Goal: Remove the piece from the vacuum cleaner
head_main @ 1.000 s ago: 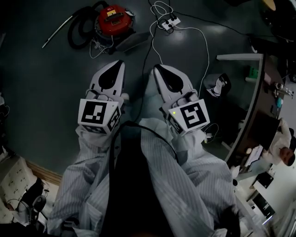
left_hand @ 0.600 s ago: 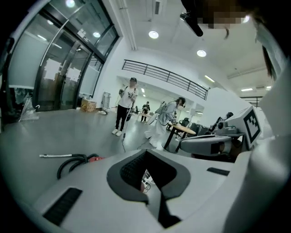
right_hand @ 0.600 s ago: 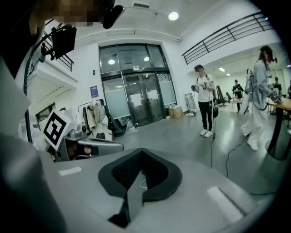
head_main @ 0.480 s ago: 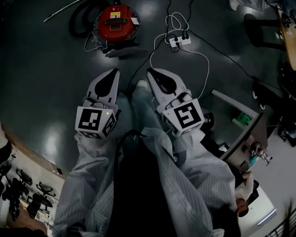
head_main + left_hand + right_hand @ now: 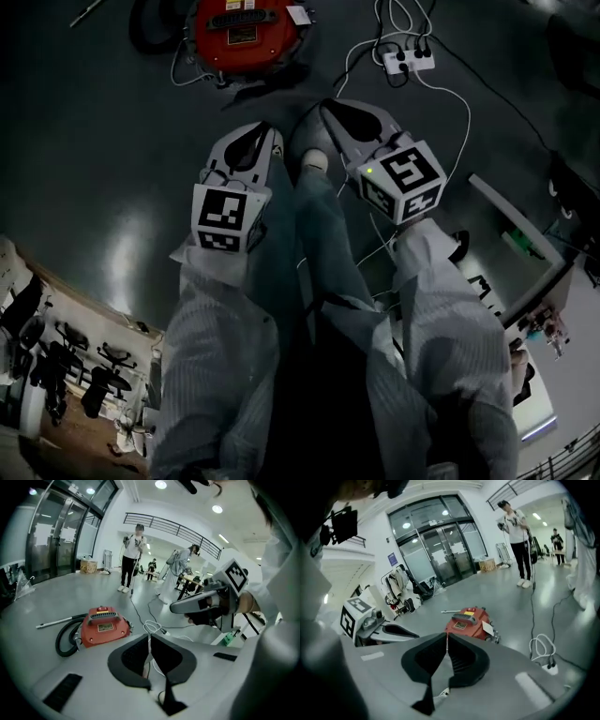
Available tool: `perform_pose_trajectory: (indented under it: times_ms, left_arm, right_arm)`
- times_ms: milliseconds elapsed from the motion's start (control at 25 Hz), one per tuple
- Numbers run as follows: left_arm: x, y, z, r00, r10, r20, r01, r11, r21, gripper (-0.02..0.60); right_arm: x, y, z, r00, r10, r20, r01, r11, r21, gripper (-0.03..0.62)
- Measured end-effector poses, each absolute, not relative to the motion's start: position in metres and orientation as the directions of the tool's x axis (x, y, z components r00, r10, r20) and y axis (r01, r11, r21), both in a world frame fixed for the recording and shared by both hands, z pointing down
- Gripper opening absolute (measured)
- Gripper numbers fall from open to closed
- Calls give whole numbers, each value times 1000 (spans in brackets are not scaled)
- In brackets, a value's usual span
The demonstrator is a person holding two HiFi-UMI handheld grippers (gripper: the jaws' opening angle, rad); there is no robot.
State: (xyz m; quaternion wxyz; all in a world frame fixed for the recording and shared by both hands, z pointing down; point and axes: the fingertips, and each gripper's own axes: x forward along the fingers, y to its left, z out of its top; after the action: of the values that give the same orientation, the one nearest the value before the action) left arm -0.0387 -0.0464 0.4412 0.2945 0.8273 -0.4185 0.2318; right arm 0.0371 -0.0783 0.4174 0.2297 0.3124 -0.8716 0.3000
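At top centre of the frame, on the floor [image 5: 103,141]: vacuum cleaner [image 5: 246,33], untouched. Just below, left gripper [image 5: 264,133] and right gripper [image 5: 330,111], closed on nothing, aimed toward it, likely for the approach.

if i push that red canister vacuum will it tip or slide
The red canister vacuum cleaner sits squat and wide, so it probably won't tip. Its coiled black hose looks floppy and would likely trail behind. Wheels cannot be made out, so rolling is uncertain.

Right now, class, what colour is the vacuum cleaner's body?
Red; the vacuum cleaner shows best in the left gripper view.
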Motion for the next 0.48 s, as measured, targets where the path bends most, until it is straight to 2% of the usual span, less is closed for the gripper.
perform_pose_trajectory:
  times_ms: [120,160,200,240,360,440,480]
  left_arm:
    - [-47,-60,501,529,-524,668,-829,-488,275,6]
    - [-49,-65,517,517,-515,684,-825,-514,237,26]
    - [-50,-69,533,504,-500,705,-810,-556,185,93]
    - [-50,-73,549,490,-481,727,-783,-609,125,121]
    - [-51,-76,590,453,-438,777,-667,-744,-31,147]
    - [-51,-75,614,431,-400,809,-611,-789,-65,198]
    - [-51,-75,623,424,-379,823,-593,-802,-64,204]
  right_arm:
    - [23,-105,487,-710,-344,615,-673,588,-448,-2]
    - [18,-116,506,-710,-330,622,-674,573,-465,7]
    - [13,-127,524,-711,-318,627,-677,552,-487,19]
    - [9,-138,541,-710,-307,634,-681,529,-507,24]
    - [-5,-161,580,-702,-257,664,-690,475,-546,60]
    - [-13,-170,599,-697,-223,681,-697,435,-570,123]
    - [-16,-174,606,-693,-207,690,-700,420,-577,137]
